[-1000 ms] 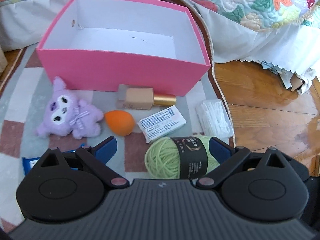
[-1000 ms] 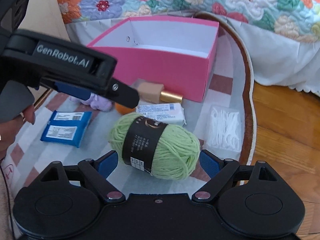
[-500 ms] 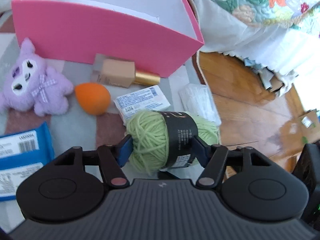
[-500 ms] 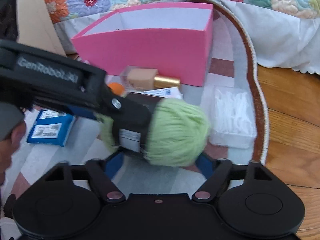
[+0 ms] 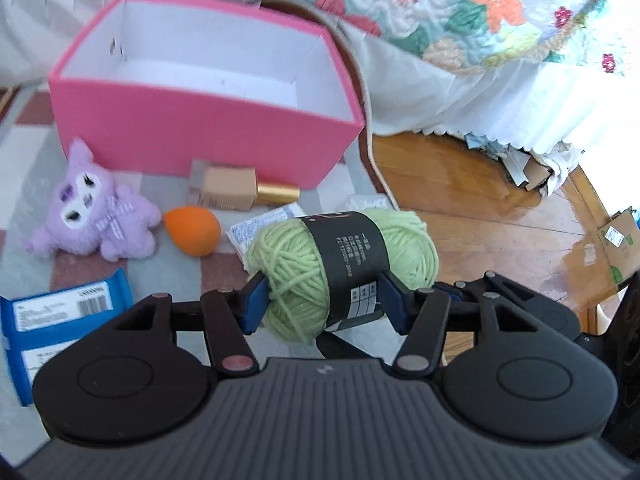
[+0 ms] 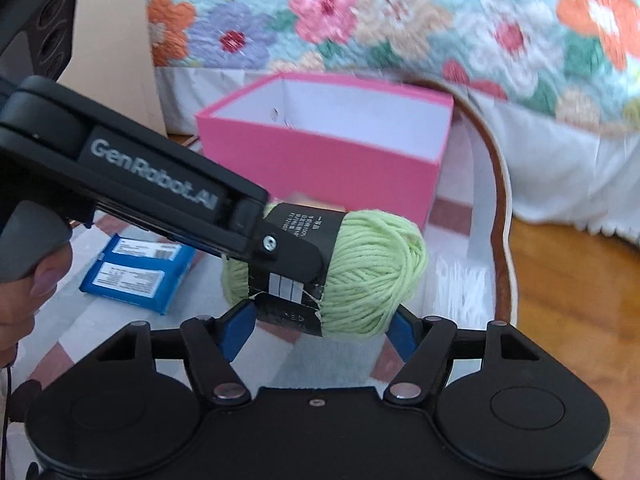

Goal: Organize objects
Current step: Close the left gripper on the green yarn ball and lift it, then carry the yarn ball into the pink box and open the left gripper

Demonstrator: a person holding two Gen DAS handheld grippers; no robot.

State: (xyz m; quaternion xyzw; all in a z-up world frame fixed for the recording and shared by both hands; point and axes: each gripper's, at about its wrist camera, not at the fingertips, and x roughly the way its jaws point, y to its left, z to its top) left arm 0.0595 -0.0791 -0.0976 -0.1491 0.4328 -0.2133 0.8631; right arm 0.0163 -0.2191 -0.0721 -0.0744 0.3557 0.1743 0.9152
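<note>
Green yarn ball (image 5: 344, 268) with black paper band, clamped crosswise in left gripper (image 5: 324, 304), blue pads pressed into both sides after a partial closing; lifted clear of the rug (image 5: 36, 168). Same ball seen in right wrist view (image 6: 360, 272), sitting just ahead of right gripper (image 6: 320, 332); jaws there narrowed slightly but wide, pads flanking the ball's underside, contact not confirmable. Beyond left jaws: pink box (image 5: 192, 136), open-topped, white inside. Between box and jaws: beige bottle with gold cap (image 5: 236, 192), white packet (image 5: 256, 228) partly hidden behind yarn. Left of jaws: orange egg-shaped sponge (image 5: 192, 230), purple plush toy (image 5: 96, 216), blue packets (image 5: 60, 320). Right of right jaws: clear pack of white sticks (image 6: 460, 284).
</note>
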